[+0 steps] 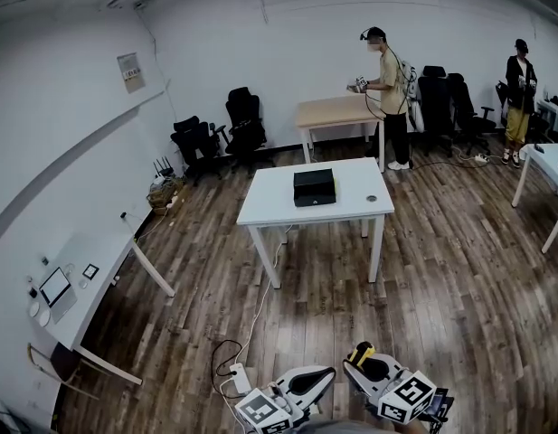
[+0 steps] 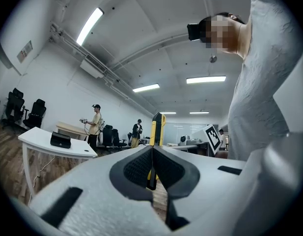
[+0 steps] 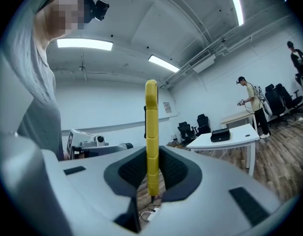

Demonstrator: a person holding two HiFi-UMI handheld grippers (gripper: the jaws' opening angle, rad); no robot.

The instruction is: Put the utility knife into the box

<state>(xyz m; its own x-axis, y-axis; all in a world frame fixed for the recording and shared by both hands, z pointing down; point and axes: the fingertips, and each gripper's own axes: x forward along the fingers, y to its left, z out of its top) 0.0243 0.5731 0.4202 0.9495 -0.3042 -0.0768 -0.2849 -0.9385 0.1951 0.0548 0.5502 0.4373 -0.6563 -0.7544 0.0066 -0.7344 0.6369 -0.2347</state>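
Knife (image 3: pixel 151 132) is riding upright, clamped in right gripper (image 1: pixel 360 365); left gripper (image 2: pixel 152 149) is pressing its jaws together, seemingly empty. Carrying step: box (image 1: pixel 314 187) is sitting on table (image 1: pixel 353 208) well ahead, so closing that gap is likely coming next.

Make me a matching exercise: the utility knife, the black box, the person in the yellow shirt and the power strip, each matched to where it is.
Things:
1. utility knife
2. black box
3. person in the yellow shirt
4. power strip

Places:
A. on the floor
B. beside the wooden table
C. on the white table
D. between the right gripper's jaws

Pairs: 1-D, 2-C, 3-B, 4-A.
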